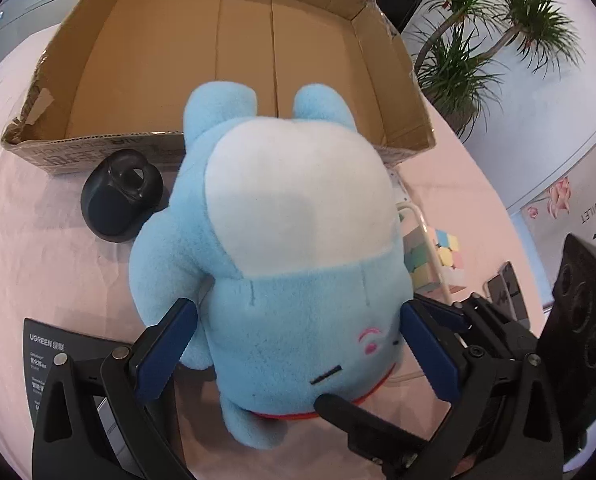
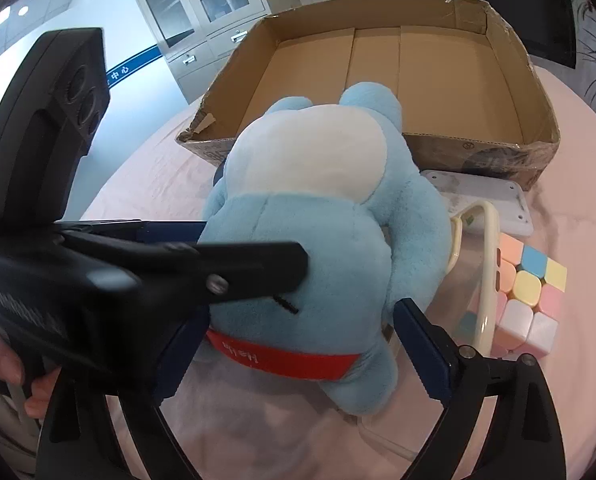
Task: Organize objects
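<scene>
A blue and white plush toy [image 1: 290, 232] with a red band lies on the pink cloth, just in front of an empty cardboard box [image 1: 234, 60]. My left gripper [image 1: 294, 344] has its blue pads pressed on both sides of the toy's head. My right gripper [image 2: 298, 344] also holds the toy [image 2: 321, 216], its pads at the toy's lower sides near the red band [image 2: 282, 360]. The left gripper's body crosses the right wrist view from the left. The box also shows in the right wrist view [image 2: 377, 64].
A black round device [image 1: 118, 200] lies left of the toy by the box front. A pastel cube [image 2: 529, 304], a clear phone case [image 2: 481, 264] and a white flat device [image 2: 477, 200] lie to the right. A dark UGREEN package [image 1: 54, 356] lies near left.
</scene>
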`<state>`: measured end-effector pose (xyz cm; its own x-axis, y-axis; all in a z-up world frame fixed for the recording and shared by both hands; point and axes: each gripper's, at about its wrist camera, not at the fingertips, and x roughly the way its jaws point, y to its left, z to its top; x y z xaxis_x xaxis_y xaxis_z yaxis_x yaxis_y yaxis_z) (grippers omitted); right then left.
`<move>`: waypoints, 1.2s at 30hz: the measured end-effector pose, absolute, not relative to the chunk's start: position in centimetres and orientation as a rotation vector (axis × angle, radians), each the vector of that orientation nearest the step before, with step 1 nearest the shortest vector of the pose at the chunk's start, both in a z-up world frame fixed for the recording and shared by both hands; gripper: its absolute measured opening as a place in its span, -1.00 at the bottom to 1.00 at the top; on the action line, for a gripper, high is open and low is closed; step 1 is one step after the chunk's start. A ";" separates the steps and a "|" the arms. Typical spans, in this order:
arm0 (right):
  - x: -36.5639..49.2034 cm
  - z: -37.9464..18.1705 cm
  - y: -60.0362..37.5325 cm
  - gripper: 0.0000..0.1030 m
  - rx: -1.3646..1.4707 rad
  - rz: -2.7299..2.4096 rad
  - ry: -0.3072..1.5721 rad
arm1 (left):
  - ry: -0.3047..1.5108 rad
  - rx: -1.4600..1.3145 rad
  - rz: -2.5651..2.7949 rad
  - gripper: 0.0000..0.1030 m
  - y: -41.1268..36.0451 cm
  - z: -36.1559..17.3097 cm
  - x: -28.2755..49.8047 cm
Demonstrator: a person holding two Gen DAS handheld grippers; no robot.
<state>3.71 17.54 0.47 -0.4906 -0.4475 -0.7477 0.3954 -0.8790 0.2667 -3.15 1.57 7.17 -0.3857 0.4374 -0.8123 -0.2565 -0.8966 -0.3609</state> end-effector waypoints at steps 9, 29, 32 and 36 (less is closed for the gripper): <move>3.2 0.2 17.1 0.96 1.207 -2.389 -0.039 | -0.257 -1.412 2.286 0.99 1.5 6.3 -4.1; 5.2 1.6 16.1 0.56 1.073 -2.450 -0.016 | -0.166 -1.270 2.304 0.87 2.2 8.9 -0.5; 5.8 2.8 15.9 0.56 1.022 -2.470 -0.001 | -0.148 -1.225 2.332 0.87 2.4 10.2 0.4; 6.1 4.0 16.3 0.56 0.967 -2.493 0.013 | -0.142 -1.184 2.350 0.87 2.5 11.8 0.5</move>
